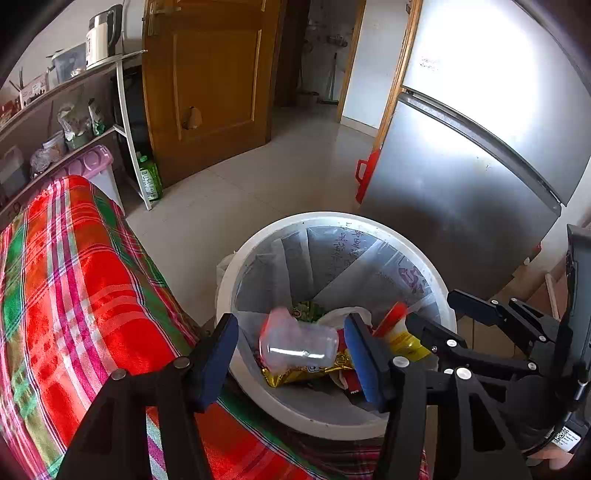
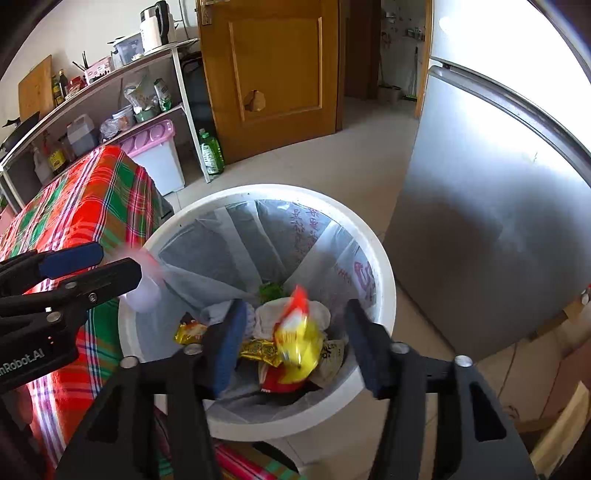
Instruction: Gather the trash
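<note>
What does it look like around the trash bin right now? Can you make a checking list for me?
Surface: pale tiled floor; table beside the bin under a red and green plaid cloth.
Job's things: white bin with a liner holds wrappers; clear plastic cup and red and yellow packet look blurred, between the jaws over the bin.
Clutter: green bottle on the floor, pink-lidded box.
Grippers: left hand-held gripper open; right hand-held gripper open; pads touch neither item.
Cables: nothing seen.
Surroundings: silver fridge, wooden door, shelf with a kettle.
</note>
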A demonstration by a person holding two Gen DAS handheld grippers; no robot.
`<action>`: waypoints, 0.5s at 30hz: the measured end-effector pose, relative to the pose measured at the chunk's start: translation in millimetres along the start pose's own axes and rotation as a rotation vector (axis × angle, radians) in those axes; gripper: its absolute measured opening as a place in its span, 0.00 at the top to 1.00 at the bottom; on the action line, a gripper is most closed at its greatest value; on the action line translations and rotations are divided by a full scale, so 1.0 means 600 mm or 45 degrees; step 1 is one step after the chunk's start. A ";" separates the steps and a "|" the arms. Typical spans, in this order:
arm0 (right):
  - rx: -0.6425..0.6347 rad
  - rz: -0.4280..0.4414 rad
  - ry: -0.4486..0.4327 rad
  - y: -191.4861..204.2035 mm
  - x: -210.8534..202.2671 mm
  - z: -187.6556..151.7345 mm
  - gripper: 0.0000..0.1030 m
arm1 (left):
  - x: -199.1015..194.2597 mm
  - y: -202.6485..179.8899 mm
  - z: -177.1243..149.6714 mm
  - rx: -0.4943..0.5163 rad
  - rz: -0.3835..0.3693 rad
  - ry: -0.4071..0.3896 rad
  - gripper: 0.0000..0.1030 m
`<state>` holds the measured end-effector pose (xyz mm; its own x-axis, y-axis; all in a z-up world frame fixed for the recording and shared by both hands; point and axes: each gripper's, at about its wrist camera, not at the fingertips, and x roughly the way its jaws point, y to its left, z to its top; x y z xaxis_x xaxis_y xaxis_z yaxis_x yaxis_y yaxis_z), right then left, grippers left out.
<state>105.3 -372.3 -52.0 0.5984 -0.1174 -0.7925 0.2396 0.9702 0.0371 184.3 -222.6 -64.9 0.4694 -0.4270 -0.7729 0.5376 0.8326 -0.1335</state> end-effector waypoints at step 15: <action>-0.011 0.004 -0.157 0.032 -0.089 -0.014 0.43 | -0.093 0.013 -0.021 -0.046 0.059 -0.141 0.38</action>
<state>71.6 -345.8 -14.1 0.6886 -0.1387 -0.7118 0.2309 0.9724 0.0340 153.4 -187.7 -30.5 0.5689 -0.4224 -0.7057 0.4888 0.8637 -0.1230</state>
